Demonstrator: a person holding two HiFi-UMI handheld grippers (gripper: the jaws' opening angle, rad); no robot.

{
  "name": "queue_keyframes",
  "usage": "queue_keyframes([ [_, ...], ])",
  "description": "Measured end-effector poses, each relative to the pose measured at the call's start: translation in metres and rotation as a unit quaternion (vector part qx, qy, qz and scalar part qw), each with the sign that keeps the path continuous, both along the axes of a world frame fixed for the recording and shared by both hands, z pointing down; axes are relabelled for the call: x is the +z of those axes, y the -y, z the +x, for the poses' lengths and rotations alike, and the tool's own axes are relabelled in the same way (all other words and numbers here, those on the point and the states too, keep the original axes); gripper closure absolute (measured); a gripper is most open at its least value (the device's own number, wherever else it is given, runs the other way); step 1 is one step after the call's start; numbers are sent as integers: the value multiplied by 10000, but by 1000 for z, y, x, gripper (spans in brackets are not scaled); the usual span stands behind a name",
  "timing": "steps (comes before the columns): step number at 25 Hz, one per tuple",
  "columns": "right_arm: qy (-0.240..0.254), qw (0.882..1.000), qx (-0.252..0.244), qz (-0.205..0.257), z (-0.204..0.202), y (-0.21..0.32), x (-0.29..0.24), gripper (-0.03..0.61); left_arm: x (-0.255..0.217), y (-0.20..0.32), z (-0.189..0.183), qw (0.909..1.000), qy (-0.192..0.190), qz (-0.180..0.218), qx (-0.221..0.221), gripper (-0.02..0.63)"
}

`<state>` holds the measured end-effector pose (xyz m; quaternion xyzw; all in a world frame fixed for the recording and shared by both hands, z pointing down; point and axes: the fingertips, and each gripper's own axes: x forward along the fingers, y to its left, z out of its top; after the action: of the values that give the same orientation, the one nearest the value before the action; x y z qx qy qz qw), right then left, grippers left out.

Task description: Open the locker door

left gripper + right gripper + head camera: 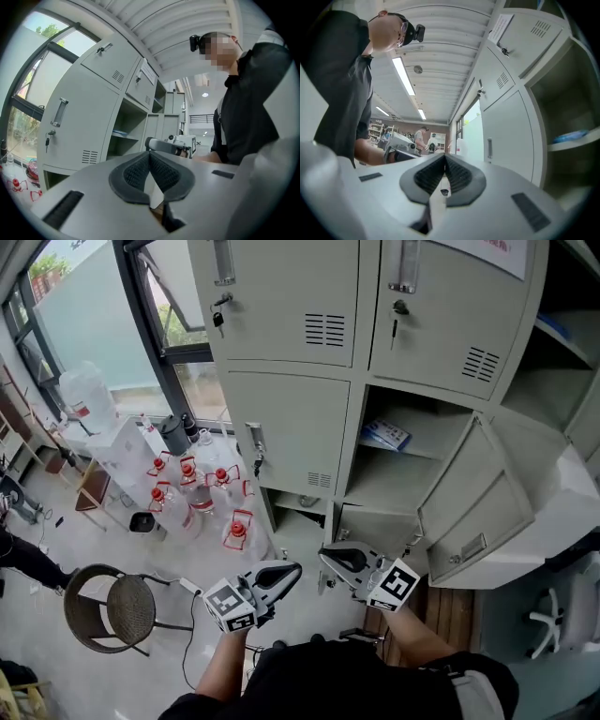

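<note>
Head view: left tool, right tool closed, empty; locker door open beyond, rightward.

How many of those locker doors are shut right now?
3 in the head view: the upper left door, the upper right door beside it, and the middle left door below the first. More may lie beyond the frame.

Pale grey sheet-metal locker door stands swung wide open, hanging off the right edge of the grey steel locker cabinet, beside its middle-row right compartment.
</note>
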<state>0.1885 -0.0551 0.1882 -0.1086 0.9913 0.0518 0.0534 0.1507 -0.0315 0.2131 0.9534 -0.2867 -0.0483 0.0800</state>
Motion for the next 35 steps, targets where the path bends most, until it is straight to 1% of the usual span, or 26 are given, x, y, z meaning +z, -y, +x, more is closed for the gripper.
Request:
queue_keyframes([
  [3, 184, 9997, -102, 102, -5, -20, -15, 565, -12, -14, -3, 9997, 47, 211, 137, 598],
  [7, 264, 9993, -62, 255, -14, -42, -27, 565, -32, -28, -15, 9985, -133, 430, 308, 598],
  [9, 288, 9993, 2, 241, -23, -52, -32, 565, -44, -37, -28, 9975, -205, 565, 378, 598],
  [12, 285, 9991, 167, 269, -40, -72, -38, 565, -56, -57, -50, 9960, -190, 695, 524, 598],
  [16, 337, 9981, 484, 171, -66, -95, -42, 566, -58, -89, -80, 9941, -140, 706, 810, 598],
  [18, 349, 9980, 508, 115, -82, -110, -42, 566, -59, -105, -100, 9933, -183, 723, 879, 598],
  [22, 543, 9984, 139, -123, -112, -151, -42, 566, -63, -137, -142, 9915, -537, 786, 882, 598],
  [25, 729, 9969, -59, -293, -130, -184, -40, 566, -65, -161, -182, 9895, -960, 945, 526, 598],
  [26, 755, 9967, -34, -293, -136, -194, -38, 566, -61, -167, -197, 9888, -1112, 921, 389, 598],
  [28, 770, 9965, 229, -240, -145, -205, -30, 566, -46, -178, -219, 9884, -1310, 731, 252, 598],
  [30, 788, 9950, 522, -316, -150, -211, -21, 566, -31, -190, -227, 9883, -1388, 542, 337, 598],
  [31, 788, 9944, 591, -395, -152, -217, -17, 566, -28, -200, -228, 9873, -1423, 553, 430, 598],
  [33, 684, 9947, 597, -486, -158, -228, -10, 566, -30, -219, -228, 9834, -1518, 760, 633, 598],
  [35, 502, 9961, 574, -445, -165, -232, -5, 566, -27, -224, -230, 9807, -1573, 878, 755, 598],
])
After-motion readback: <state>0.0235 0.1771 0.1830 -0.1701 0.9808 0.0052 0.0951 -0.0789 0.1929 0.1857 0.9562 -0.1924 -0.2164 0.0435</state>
